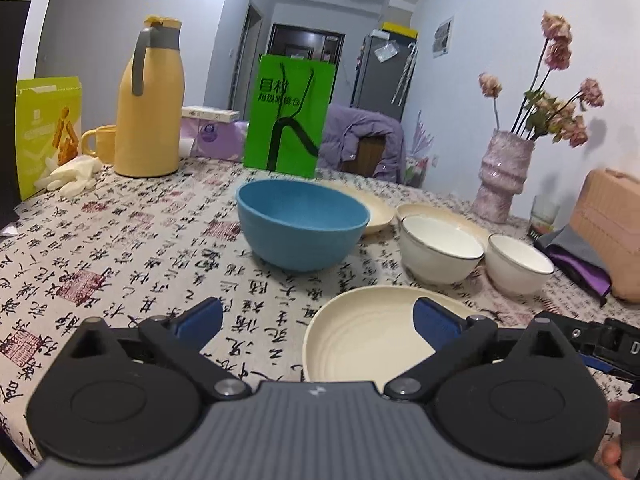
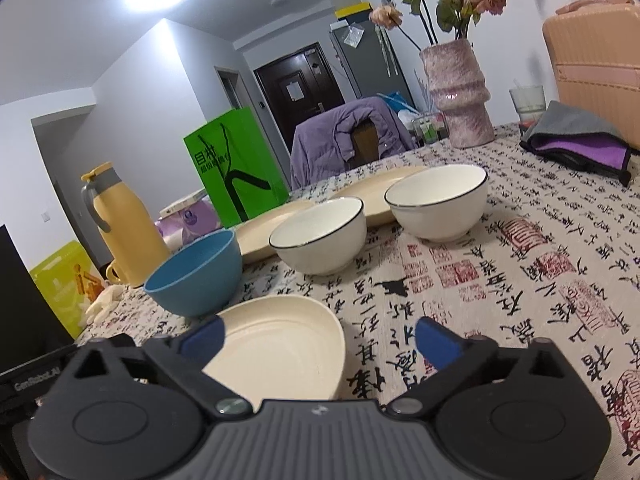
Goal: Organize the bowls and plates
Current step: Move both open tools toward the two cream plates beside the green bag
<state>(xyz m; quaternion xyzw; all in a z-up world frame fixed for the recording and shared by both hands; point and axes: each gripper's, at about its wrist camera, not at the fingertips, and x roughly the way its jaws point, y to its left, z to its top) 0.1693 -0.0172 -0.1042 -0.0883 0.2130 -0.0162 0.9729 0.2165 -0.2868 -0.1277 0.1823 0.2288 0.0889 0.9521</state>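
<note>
Left wrist view: left gripper (image 1: 318,318) with fingers spread wide, nothing between them, hovering above the bench (image 1: 140,240).
Right wrist view: right gripper (image 2: 318,336) likewise spread wide and empty.

Items on the patterned cloth:
- cream plate (image 1: 364,340), nearest, flat on the bench, just beyond both grippers.
- blue bowl (image 1: 302,222), upright, behind the plate.
- two white bowls (image 1: 440,248) (image 1: 518,264), upright, side by side, close together.
- two further cream plates (image 2: 276,224) (image 2: 384,188) behind the bowls.
- vase of flowers (image 1: 504,176) and yellow jug (image 1: 150,100) at the far edge.

Risks, judged: thin plate rim may slip from the fingers on lifting; white bowls could knock together or chip if one is taken carelessly; a wide reach toward the far plates may tip the vase.
</note>
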